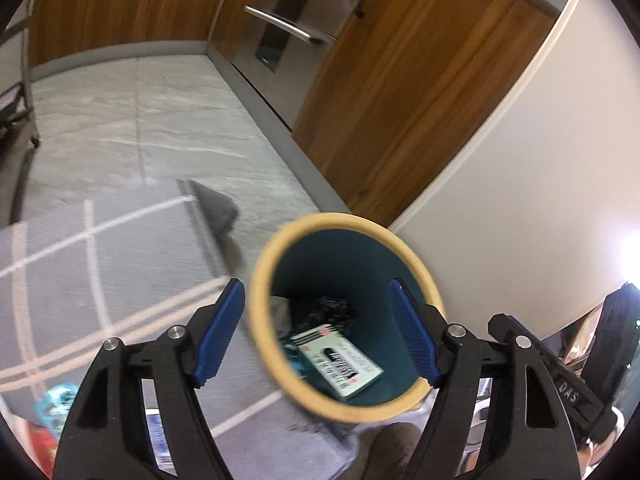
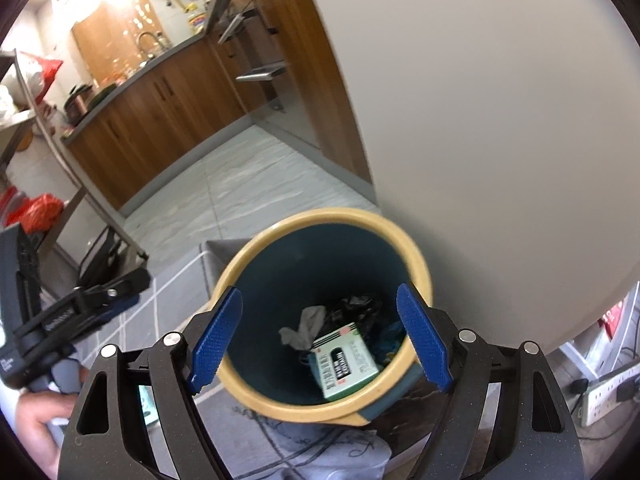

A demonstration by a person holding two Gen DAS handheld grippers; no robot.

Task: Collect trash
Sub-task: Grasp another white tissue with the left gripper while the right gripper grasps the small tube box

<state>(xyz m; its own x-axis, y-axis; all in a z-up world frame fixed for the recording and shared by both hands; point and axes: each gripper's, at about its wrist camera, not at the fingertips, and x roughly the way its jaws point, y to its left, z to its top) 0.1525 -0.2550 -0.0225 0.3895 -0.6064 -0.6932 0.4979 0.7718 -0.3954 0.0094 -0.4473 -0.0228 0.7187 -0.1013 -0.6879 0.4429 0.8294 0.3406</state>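
A round bin with a yellow rim (image 1: pixel 336 218) and a teal inside stands on the floor by the white wall. At its bottom lie a green and white box (image 1: pixel 340 360) and a crumpled black wrapper (image 1: pixel 328 308). My left gripper (image 1: pixel 316 286) hangs open over the bin mouth with nothing between its blue pads. In the right wrist view the same bin (image 2: pixel 320 214) holds the box (image 2: pixel 346 360), a crumpled white tissue (image 2: pixel 304 328) and the black wrapper (image 2: pixel 356 306). My right gripper (image 2: pixel 319 290) is open and empty above it.
A grey rug (image 1: pixel 100 280) with white lines lies left of the bin, one corner folded up. Wooden cabinets (image 1: pixel 400 100) and an oven line the tiled floor. Blue and red packets (image 1: pixel 56 404) lie at lower left. A power strip (image 2: pixel 608 392) lies at right, a metal rack (image 2: pixel 60 152) at left.
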